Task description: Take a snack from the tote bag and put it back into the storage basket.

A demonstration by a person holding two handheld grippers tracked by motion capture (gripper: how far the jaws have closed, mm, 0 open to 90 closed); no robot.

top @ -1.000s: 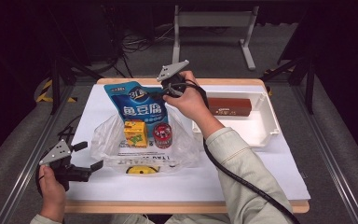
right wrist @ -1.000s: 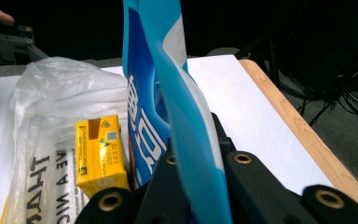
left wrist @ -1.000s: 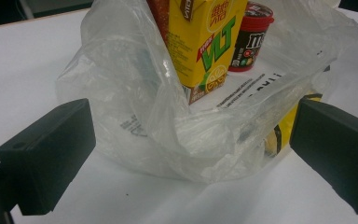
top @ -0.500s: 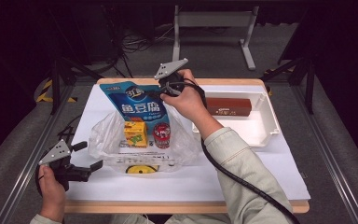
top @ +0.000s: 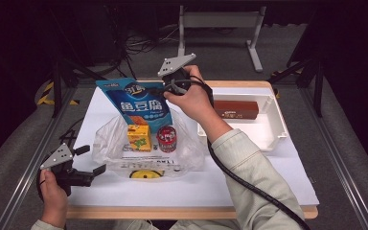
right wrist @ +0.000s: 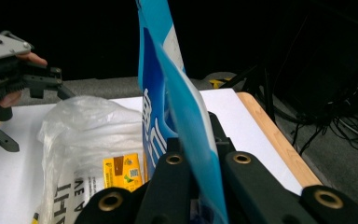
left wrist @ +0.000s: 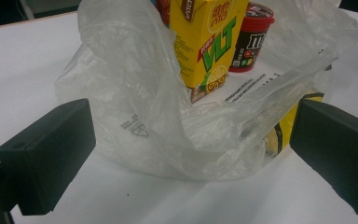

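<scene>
A blue snack pouch [top: 139, 103] hangs upright over the back of a clear plastic bag [top: 108, 146]. My right gripper [top: 166, 90] is shut on the pouch's top right edge, and in the right gripper view the pouch [right wrist: 179, 107] rises edge-on from between the closed jaws. Inside the plastic bag stand a yellow drink carton [top: 139, 136] and a red candy cup [top: 166, 139]. My left gripper [top: 92, 160] is open at the front left, just short of the bag. Its view has the bag [left wrist: 168, 126] straight ahead, with the carton [left wrist: 209, 42] and cup [left wrist: 251, 37] behind.
A white tray [top: 273, 132] at the right holds a brown box [top: 235, 109]. A white sheet [top: 249, 182] covers the wooden table. The right forearm and its cable cross the table's right half. Dark stands and cables lie beyond the far edge.
The right gripper has risen a little with the blue pouch, lifting it higher above the plastic bag. The left gripper has stayed put.
</scene>
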